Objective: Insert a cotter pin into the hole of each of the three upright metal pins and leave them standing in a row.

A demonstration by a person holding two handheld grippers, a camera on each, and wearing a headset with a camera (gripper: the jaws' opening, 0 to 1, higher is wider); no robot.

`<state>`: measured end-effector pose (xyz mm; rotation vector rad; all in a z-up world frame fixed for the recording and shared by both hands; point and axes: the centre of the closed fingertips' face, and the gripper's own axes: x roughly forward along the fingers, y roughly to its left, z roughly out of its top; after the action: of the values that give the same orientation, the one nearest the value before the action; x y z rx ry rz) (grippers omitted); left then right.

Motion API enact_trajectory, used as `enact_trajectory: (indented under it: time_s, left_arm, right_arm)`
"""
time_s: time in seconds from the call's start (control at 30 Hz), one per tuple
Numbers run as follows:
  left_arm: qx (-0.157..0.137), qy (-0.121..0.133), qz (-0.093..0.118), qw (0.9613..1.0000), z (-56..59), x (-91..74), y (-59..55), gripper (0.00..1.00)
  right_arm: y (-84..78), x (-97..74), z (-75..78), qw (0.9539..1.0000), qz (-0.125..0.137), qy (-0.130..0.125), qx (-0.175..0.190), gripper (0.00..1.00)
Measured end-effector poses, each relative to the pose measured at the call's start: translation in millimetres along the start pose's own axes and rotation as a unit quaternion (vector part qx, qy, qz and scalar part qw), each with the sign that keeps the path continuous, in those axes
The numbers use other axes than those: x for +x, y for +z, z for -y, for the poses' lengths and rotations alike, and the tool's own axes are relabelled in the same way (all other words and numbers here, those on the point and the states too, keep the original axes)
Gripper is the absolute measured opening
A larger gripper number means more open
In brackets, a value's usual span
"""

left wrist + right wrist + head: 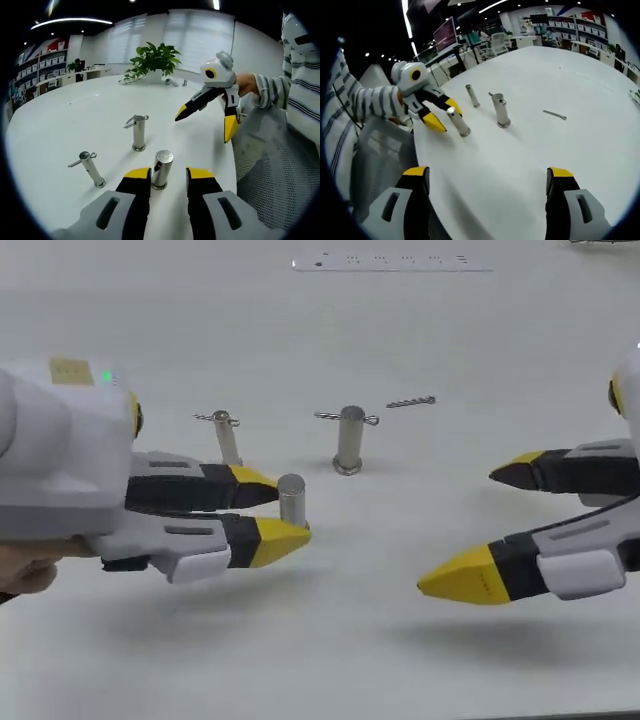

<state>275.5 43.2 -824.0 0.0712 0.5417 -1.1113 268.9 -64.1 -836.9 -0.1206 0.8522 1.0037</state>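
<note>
Locate the bare upright steel pin point(291, 498) at centre-left of the head view, long axis vertical, no cotter through its head. Note the left gripper point(289, 508) with yellow-tipped jaws parted and bracketing this pin at the tips, one tip on each side. Read a narrow gap on both sides in the left gripper view and treat the pin as not clamped (far faces hidden, so unconfirmed there). Find the loose thin wire cotter pin point(410, 401) lying flat on the white tabletop point(330, 640) at upper right of centre, long axis roughly left to right across the frame, well apart from both grippers. Note the right gripper point(456, 530) at the right edge, jaws spread wide and empty, tips pointing toward frame centre. Judge it the nearer tool to the cotter, lying above and left of its upper tip, ahead of the jaws. Observe the left fitted pin point(227, 440) and the middle fitted pin point(348, 445) in the upper middle, each already carrying a cotter.
</note>
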Motion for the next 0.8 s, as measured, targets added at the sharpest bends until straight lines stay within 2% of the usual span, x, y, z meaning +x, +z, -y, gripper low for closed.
enact_trajectory:
  time_s: [0.13, 0.23, 0.43, 0.5, 0.57, 0.7, 0.8]
  left_arm:
    - [-0.007, 0.002, 0.008, 0.9999, 3.5, -7.5, 2.4, 0.42]
    - [-0.013, 0.009, 0.010, 0.9998, 5.4, -13.0, 2.1, 0.48]
    - [-0.047, 0.021, 0.004, 0.9987, 9.8, -27.5, -5.1, 0.57]
    - [-0.049, 0.026, 0.001, 0.9985, 10.9, -32.4, -8.7, 0.61]
    - [-0.070, 0.021, 0.000, 0.9973, 14.6, -36.7, -10.7, 0.62]
    - [-0.072, 0.035, 0.000, 0.9968, 12.5, -42.3, -14.2, 0.74]
    - [-0.083, 0.038, -0.004, 0.9958, 13.8, -45.1, -16.2, 0.79]
  right_arm:
    - [3.7, -1.4, 0.4, 0.9999, 0.014, 0.000, 0.003, 0.98]
    - [4.3, -2.1, 2.8, 0.9998, 0.018, 0.002, 0.003, 0.98]
    - [0.5, -2.6, 5.1, 0.9999, 0.016, 0.003, 0.003, 0.99]
    - [0.4, -3.1, 6.0, 0.9998, 0.018, 0.003, 0.005, 0.99]
    - [0.4, -3.2, 6.2, 0.9998, 0.019, 0.004, 0.006, 0.99]
    - [0.6, -2.7, 6.0, 0.9998, 0.018, 0.005, 0.004, 0.99]
    - [2.9, -2.5, 7.9, 0.9997, 0.022, 0.002, 0.009, 1.00]
